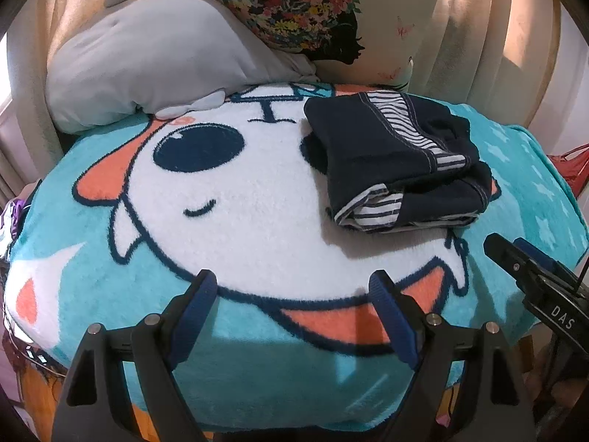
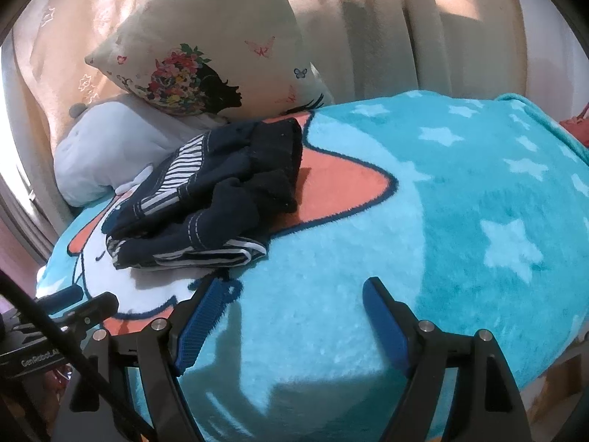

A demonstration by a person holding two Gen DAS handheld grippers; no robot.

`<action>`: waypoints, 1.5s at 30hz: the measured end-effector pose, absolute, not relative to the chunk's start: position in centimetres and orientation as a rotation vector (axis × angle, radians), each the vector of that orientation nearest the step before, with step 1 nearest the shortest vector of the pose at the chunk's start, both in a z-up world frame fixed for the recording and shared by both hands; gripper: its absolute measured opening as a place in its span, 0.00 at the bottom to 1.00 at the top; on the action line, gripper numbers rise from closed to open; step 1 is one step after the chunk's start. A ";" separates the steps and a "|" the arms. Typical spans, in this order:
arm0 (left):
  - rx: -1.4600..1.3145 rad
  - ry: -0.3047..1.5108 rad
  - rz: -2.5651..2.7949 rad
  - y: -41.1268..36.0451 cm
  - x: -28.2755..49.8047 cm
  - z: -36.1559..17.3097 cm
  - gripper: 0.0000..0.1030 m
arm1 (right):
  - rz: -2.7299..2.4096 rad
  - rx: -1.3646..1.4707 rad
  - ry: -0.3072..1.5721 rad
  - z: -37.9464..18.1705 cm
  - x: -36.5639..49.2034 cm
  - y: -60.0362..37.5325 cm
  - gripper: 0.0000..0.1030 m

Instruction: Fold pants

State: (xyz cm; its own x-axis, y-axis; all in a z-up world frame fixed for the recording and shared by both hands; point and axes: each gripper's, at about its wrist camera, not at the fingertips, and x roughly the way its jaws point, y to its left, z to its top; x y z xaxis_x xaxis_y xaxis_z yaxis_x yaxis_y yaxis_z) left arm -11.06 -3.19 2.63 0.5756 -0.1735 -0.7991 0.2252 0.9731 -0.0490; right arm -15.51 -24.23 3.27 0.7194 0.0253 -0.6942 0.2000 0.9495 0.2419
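The dark navy pants [image 1: 397, 162] with striped lining lie folded in a compact bundle on the teal cartoon blanket [image 1: 257, 221], right of its middle. They also show in the right wrist view [image 2: 217, 191], ahead and to the left. My left gripper [image 1: 294, 287] is open and empty, near the blanket's front edge, well short of the pants. My right gripper [image 2: 294, 291] is open and empty, just in front of the pants' near edge. The right gripper's tip shows in the left wrist view [image 1: 515, 258], and the left gripper's in the right wrist view [image 2: 77, 298].
A grey plush pillow [image 1: 147, 70] and a floral cushion [image 1: 324, 18] lean against cream curtains [image 1: 497, 37] at the back. The blanket [image 2: 460, 202] drops off at the front and right edges. Red fabric [image 1: 570, 169] lies at the far right.
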 end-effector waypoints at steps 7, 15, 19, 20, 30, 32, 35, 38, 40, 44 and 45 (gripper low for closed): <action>0.056 0.941 -0.239 -3.2 -10.5 2.1 0.81 | -0.106 0.302 0.763 3.2 -15.3 -24.1 0.82; 0.045 0.943 -0.223 -2.8 -10.1 1.7 0.82 | -0.108 0.299 0.761 3.1 -15.2 -24.0 0.83; 0.041 0.947 -0.220 -2.7 -9.9 1.6 0.81 | -0.105 0.289 0.762 3.2 -15.0 -23.8 0.83; 0.042 0.947 -0.219 -2.6 -9.8 1.7 0.81 | -0.104 0.286 0.763 3.1 -15.0 -23.7 0.83; 0.040 0.915 -0.208 -2.4 -10.3 2.4 0.81 | -0.088 0.264 0.765 3.2 -15.0 -22.7 0.83; 0.039 0.908 -0.206 -2.3 -10.5 2.6 0.81 | -0.085 0.262 0.765 3.2 -15.1 -22.5 0.83; 0.037 0.893 -0.201 -2.3 -10.8 3.0 0.81 | -0.079 0.259 0.763 3.3 -15.3 -22.2 0.83; 0.041 0.872 -0.194 -2.2 -11.0 3.3 0.81 | -0.076 0.253 0.761 3.4 -15.5 -22.0 0.83; 0.042 0.845 -0.191 -2.2 -11.3 3.6 0.82 | -0.073 0.250 0.760 3.4 -15.5 -21.8 0.83; 0.051 0.769 -0.178 -2.2 -11.9 4.5 0.81 | -0.069 0.249 0.760 3.5 -15.7 -21.6 0.83; 0.054 0.737 -0.169 -2.2 -12.2 4.8 0.82 | -0.069 0.249 0.759 3.5 -15.7 -21.6 0.83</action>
